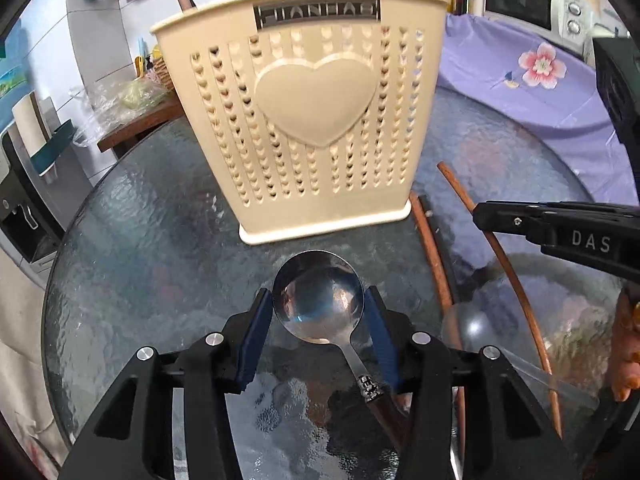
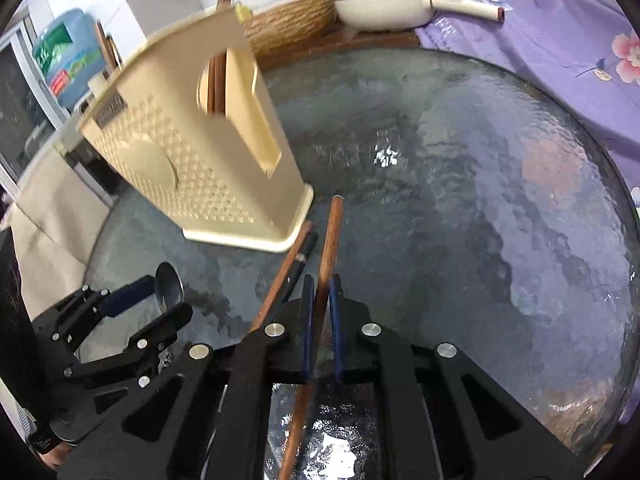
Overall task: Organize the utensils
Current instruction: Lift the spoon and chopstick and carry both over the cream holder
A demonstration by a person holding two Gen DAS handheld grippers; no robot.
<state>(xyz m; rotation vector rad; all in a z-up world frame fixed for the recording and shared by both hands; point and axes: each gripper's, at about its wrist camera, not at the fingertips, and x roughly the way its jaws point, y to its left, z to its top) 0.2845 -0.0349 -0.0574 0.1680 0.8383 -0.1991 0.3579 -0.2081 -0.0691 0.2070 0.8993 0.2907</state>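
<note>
Since the left gripper (image 1: 318,312) pinched the spoon (image 1: 318,296) by its slick bowl and the right gripper (image 2: 320,308) squeezed one chopstick (image 2: 326,256), either could've slipped.

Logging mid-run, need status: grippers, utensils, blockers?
Left gripper fingers on spoon bowl. Right gripper shut on chopstick. Holder upright on table; loose chopstick beside it.
</note>
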